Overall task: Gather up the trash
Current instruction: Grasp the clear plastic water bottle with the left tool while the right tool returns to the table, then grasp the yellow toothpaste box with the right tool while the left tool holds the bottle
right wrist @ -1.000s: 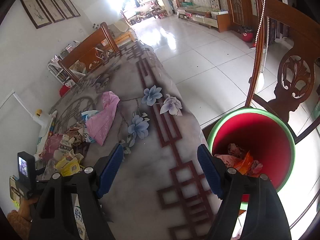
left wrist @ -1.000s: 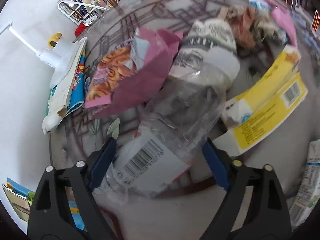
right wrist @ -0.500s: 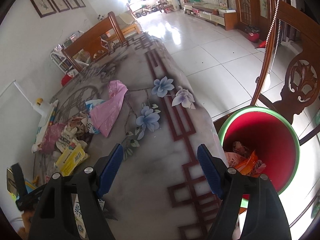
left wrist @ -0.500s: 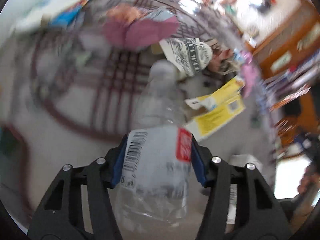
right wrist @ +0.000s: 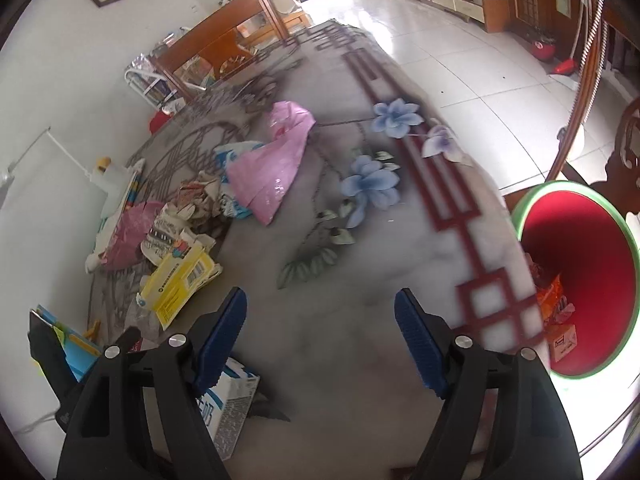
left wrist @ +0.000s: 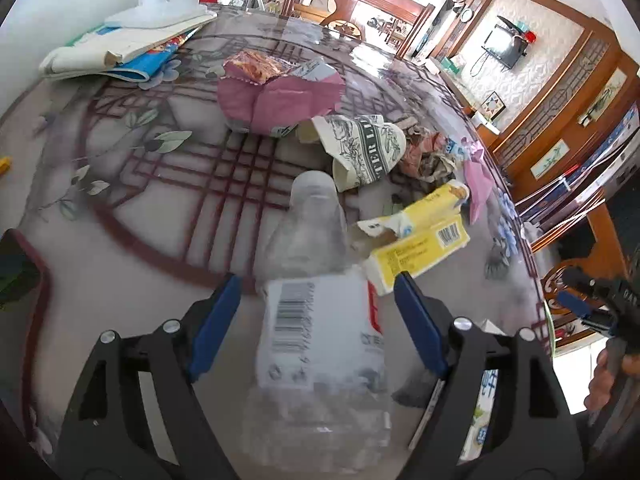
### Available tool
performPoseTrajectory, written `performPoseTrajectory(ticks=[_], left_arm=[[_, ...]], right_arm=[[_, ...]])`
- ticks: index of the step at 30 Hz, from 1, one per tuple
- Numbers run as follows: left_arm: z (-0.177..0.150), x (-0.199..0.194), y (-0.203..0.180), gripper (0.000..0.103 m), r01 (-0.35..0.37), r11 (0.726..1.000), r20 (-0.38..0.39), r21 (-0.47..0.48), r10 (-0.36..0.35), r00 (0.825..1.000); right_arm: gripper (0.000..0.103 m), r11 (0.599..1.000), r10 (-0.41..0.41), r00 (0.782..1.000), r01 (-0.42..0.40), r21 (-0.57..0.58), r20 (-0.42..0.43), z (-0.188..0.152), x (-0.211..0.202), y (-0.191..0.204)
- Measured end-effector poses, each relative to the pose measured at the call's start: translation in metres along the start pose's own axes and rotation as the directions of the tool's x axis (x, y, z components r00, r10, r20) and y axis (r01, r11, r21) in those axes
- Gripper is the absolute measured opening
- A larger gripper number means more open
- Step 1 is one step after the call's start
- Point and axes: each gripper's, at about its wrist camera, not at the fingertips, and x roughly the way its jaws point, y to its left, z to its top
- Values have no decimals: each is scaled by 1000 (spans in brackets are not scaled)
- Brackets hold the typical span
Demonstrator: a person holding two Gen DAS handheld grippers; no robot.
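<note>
A crushed clear plastic bottle with a white barcode label lies between the fingers of my left gripper. The blue pads stand wide of its sides with gaps showing. Beyond it on the table lie a yellow carton, a printed paper cup and a pink wrapper. My right gripper is open and empty above the table. The red bin with a green rim stands past the table's right edge, holding orange wrappers. The same trash pile shows in the right wrist view.
A pink plastic bag lies mid-table. A white and blue carton lies under my right gripper's left finger. Books and a white bottle sit at the table's far left. Wooden chairs stand beyond the table and by the bin.
My left gripper closed on the bottle, swung it round, and now its fingers stand wide apart again beside the bottle. My right gripper drifted slightly over the table, still open.
</note>
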Motion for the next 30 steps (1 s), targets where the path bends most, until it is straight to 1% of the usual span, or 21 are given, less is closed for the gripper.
performPoseTrajectory(ticks=[1, 3, 4, 5, 6, 8, 9, 11, 13, 15, 19, 23, 26, 28, 29, 30], left_arm=[[0, 3, 1, 76, 5, 1000, -9, -10, -5, 1000], [0, 9, 5, 76, 38, 998, -51, -43, -40, 998], [0, 10, 8, 65, 50, 997, -63, -54, -53, 997], [-1, 10, 9, 57, 56, 997, -71, -62, -60, 996], [-1, 10, 10, 54, 59, 996, -71, -67, -64, 995], [-1, 7, 11, 54, 67, 995, -63, -75, -72, 995], [0, 6, 11, 54, 69, 995, -59, -72, -73, 996], [0, 2, 11, 54, 71, 995, -52, -65, -74, 996], [0, 1, 12, 54, 66, 996, -51, -63, -69, 996], [0, 2, 13, 54, 60, 996, -59, -68, -64, 996], [0, 2, 19, 54, 76, 992, -68, -96, -83, 994], [2, -2, 19, 54, 84, 992, -47, -95, -88, 995], [2, -3, 20, 54, 93, 990, -46, -103, -98, 994], [2, -2, 21, 54, 95, 989, -50, -110, -101, 994], [3, -2, 21, 54, 97, 989, -51, -113, -103, 993], [3, -3, 22, 54, 99, 988, -51, -115, -106, 993]], right_arm=[[74, 1000, -5, 1000, 5, -7, 0, 0, 2, 5], [74, 999, -20, 1000, 20, -28, -2, -2, 6, 15], [74, 999, -27, 1000, 27, -38, -4, -3, 8, 19], [74, 998, -37, 999, 37, -50, -6, -4, 10, 24], [74, 998, -41, 999, 41, -58, -11, -5, 13, 30], [74, 998, -36, 999, 34, -54, -27, -6, 18, 40], [74, 999, -19, 999, 17, -39, -38, -6, 21, 45], [74, 999, 46, 997, -46, 12, -69, -6, 31, 59], [76, 995, 91, 991, -86, 59, -95, -5, 40, 72], [77, 990, 105, 987, -91, 108, -124, -2, 53, 87], [77, 974, 151, 974, -117, 195, -170, 6, 74, 107], [77, 968, 130, 974, -83, 239, -187, 14, 92, 122], [77, 969, 105, 977, -58, 242, -188, 18, 100, 130], [80, 972, 77, 977, -30, 232, -198, 21, 105, 136], [84, 973, 67, 977, -19, 229, -202, 21, 107, 137], [84, 973, 56, 977, -7, 230, -206, 21, 109, 138]])
